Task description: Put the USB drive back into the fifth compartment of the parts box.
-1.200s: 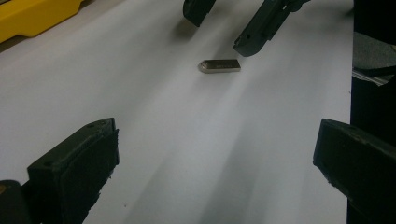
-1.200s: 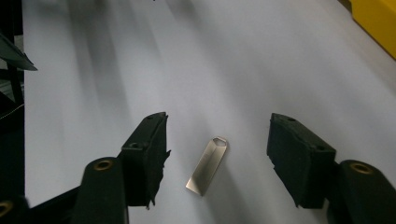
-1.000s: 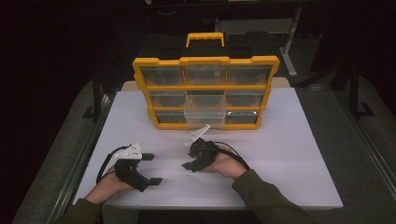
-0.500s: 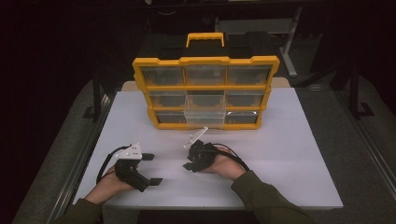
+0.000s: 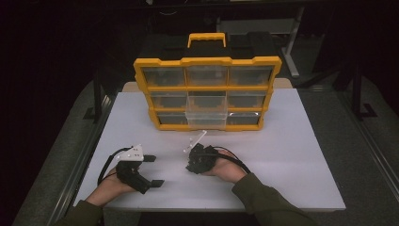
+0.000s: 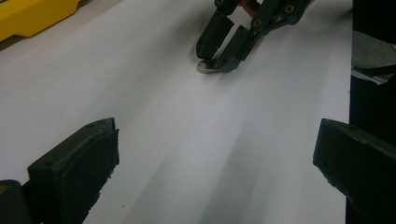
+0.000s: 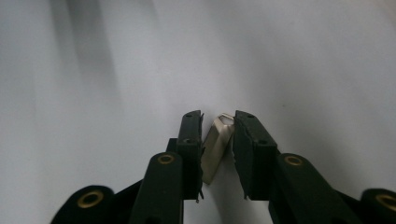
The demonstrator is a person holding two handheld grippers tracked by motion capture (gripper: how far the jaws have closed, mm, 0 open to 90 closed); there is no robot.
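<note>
On the white table (image 5: 301, 155), the right tool (image 7: 218, 140) has just closed its jaws on a small metal piece (image 7: 215, 147).

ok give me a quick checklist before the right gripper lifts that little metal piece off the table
1. Small metal piece sits between the right gripper's jaws, which have just been closing: ok.
2. Pads pressing firmly on both sides: cannot tell.
3. Piece off the white table: not ok, it rests there in the left gripper view.
4. Left gripper open, apart from the piece: ok.
5. Middle bottom drawer of the yellow organizer pulled out: ok.
</note>
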